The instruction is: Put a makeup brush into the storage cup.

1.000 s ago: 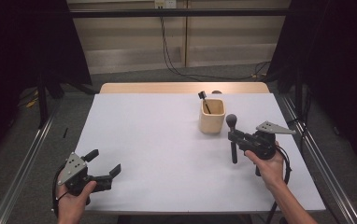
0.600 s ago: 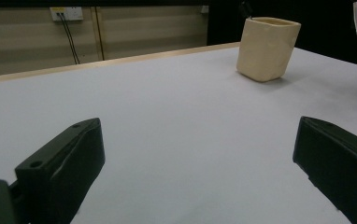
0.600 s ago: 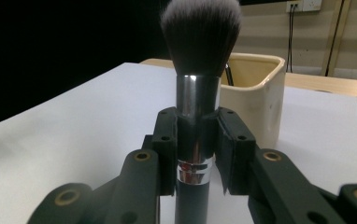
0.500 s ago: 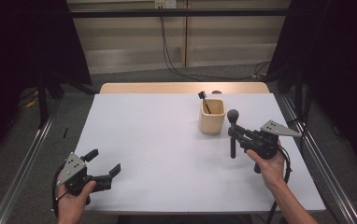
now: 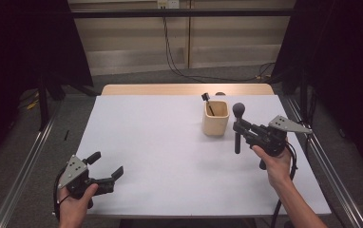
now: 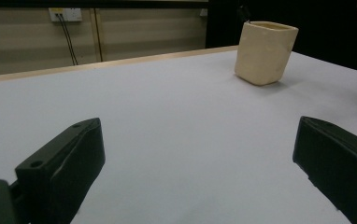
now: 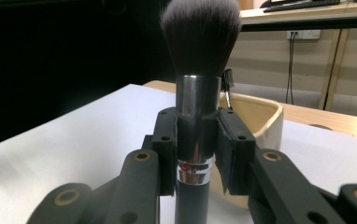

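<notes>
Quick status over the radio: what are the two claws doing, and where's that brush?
Left gripper open, idle at the table's near edge. Right gripper shut on the makeup brush, upright, beside the cup. Nothing in between.

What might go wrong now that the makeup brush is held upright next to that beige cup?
The right gripper clamps the makeup brush on its smooth metal collar, so it could slip or tilt in the jaws. The cup is narrow and already holds another small tool; the brush might catch the rim or that tool and tip the cup. The left gripper rests open at the table's near edge, too far away to steady it.
</notes>
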Demonstrator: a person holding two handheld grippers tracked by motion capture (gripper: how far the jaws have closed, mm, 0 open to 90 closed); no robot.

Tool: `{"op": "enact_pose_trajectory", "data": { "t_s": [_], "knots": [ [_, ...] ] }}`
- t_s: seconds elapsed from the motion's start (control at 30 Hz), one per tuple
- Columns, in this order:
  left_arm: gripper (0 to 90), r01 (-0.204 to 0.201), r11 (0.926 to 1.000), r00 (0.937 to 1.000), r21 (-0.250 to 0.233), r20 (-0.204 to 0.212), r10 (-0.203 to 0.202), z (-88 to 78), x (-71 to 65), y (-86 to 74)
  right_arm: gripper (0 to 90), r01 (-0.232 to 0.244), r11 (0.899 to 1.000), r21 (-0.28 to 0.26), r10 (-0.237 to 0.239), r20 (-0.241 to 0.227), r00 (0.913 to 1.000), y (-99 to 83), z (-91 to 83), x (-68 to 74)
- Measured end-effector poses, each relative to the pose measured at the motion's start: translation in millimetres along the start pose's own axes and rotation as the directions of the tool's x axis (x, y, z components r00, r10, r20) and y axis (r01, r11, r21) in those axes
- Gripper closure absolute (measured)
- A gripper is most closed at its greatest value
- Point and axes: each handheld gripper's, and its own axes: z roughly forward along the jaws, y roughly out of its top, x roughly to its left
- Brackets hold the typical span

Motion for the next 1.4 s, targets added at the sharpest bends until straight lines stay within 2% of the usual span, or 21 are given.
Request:
{"op": "enact_pose_trajectory", "data": {
  "t_s": [0.17,0.23,0.3,0.37,0.97,1.07,1.23,1.4],
  "knots": [
    [2.3,0.001,1.0,1.0,-0.002,0.0,-0.001,-0.1,0.1,-0.1,71.7,0.006,1.0,-0.006,-0.006,-0.004,1.0,7.3,5.1,-1.0],
    [2.3,0.004,1.0,1.0,-0.003,-0.001,-0.004,-0.1,0.2,-0.1,71.7,-0.007,1.0,-0.015,0.007,-0.01,0.9999,10.8,6.1,-2.5],
    [2.3,0.002,1.0,1.0,-0.003,0.0,-0.002,0.0,0.0,-0.1,71.7,-0.005,1.0,-0.015,0.006,0.012,0.9999,14.3,8.0,-4.2],
    [2.3,0.006,1.0,1.0,-0.005,0.001,-0.006,0.2,-0.6,-0.2,71.7,-0.013,1.0,-0.014,0.013,0.016,0.9998,16.9,9.8,-7.0],
    [2.3,0.003,1.0,1.0,-0.002,0.0,-0.003,-0.1,0.2,-0.3,71.7,0.024,0.999,-0.024,-0.022,0.056,0.9982,40.1,36.8,-11.5],
    [2.3,0.003,1.0,1.0,-0.002,-0.001,-0.003,-0.1,0.3,-0.4,71.6,0.031,0.999,-0.039,-0.028,0.058,0.9979,44.7,40.8,-12.1],
    [2.3,0.0,1.0,1.0,-0.001,0.001,0.0,0.0,0.5,-0.3,71.7,0.06,0.997,-0.052,-0.057,0.063,0.9964,53.4,48.7,-13.6],
    [2.3,0.002,1.0,1.0,-0.001,-0.001,-0.002,0.0,0.7,-0.4,71.7,0.054,0.997,-0.054,-0.051,0.068,0.9964,57.9,57.1,-14.2]
  ]
}}
